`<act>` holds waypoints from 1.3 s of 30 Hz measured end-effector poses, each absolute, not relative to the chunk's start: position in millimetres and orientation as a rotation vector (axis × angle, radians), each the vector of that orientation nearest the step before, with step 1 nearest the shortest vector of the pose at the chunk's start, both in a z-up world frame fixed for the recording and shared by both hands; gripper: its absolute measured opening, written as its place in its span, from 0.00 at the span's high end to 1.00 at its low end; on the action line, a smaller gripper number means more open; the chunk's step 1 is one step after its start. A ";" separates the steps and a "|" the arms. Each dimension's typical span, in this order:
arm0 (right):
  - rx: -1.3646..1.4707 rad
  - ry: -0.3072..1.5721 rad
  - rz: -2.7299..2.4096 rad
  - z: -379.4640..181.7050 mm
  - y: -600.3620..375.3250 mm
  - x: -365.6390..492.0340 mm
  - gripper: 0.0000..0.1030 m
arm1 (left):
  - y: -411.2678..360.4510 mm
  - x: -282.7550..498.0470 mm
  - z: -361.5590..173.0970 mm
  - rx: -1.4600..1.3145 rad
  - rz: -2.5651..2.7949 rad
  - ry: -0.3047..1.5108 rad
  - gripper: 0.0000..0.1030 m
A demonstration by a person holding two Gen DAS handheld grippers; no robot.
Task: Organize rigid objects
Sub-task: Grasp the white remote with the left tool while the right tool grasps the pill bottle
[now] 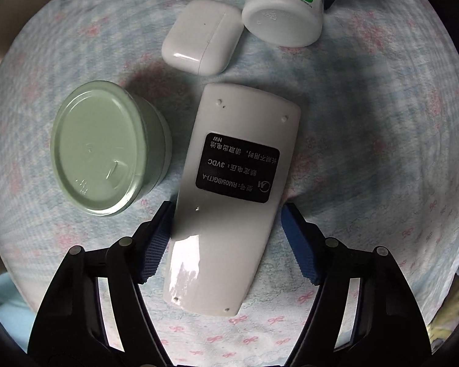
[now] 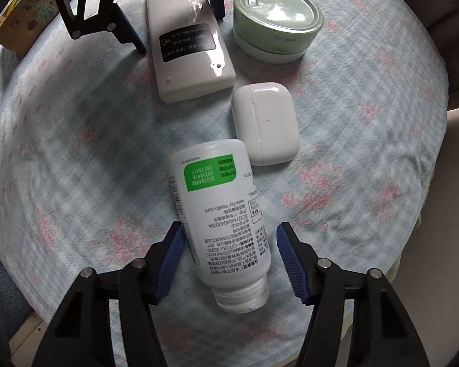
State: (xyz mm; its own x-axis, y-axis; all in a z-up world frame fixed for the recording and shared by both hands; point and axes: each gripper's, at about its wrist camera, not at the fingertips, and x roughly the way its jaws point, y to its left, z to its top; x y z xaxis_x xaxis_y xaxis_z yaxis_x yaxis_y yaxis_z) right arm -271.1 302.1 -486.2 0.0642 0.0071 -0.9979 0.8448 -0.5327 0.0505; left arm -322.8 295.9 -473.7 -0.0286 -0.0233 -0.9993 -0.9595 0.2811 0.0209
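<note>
On the pale blue cloth with pink flowers (image 1: 76, 46), a mint-green round tin (image 1: 107, 150) stands left of the white plastic remote (image 1: 229, 202), which lies face down; its black label (image 1: 238, 167) reads "RM05/BG(T)-A" and "3VDC". The left gripper (image 1: 226, 241) has its jaws apart around the remote's lower part. A white glossy earbud case (image 2: 264, 122) lies between remote and white bottle (image 2: 220, 223), printed "www.by-health.com" with a green date patch. The right gripper (image 2: 229, 260) is spread wide around this lying bottle.

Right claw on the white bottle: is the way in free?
Probably yes. The right claw is open and already straddles the white bottle, lying on its side on the cloth. The earbud case sits near the bottle's base, away from the blue pads.
</note>
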 end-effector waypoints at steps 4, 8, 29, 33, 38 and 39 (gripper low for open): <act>1.665 0.894 -1.521 -487.7 300.2 -268.5 0.51 | 297.1 -323.1 -472.8 -0.999 1.003 1.379 0.42; 1.661 0.909 -1.529 -485.4 300.5 -267.0 0.51 | 296.5 -321.6 -471.5 -0.992 1.012 1.393 0.43; 1.831 0.495 -1.732 -429.9 326.7 -269.1 0.54 | 257.3 -319.0 -420.4 -1.308 1.193 1.116 0.44; 1.846 0.459 -1.738 -417.4 326.4 -262.5 0.55 | 245.8 -313.3 -405.6 -1.322 1.215 1.102 0.44; 1.844 0.437 -1.755 -397.9 329.8 -255.8 0.55 | 229.1 -310.5 -378.3 -1.340 1.276 1.057 0.45; 1.841 0.436 -1.759 -394.6 332.4 -258.7 0.55 | 224.8 -309.7 -371.6 -1.343 1.290 1.047 0.45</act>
State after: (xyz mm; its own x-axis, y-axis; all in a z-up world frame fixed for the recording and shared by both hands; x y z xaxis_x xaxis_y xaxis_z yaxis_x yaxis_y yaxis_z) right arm -258.6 332.4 -394.6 0.0908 -0.1381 -0.9862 0.5832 -0.7954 0.1651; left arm -309.7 224.8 -371.6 0.0713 0.0368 -0.9968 -0.9830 -0.1667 -0.0765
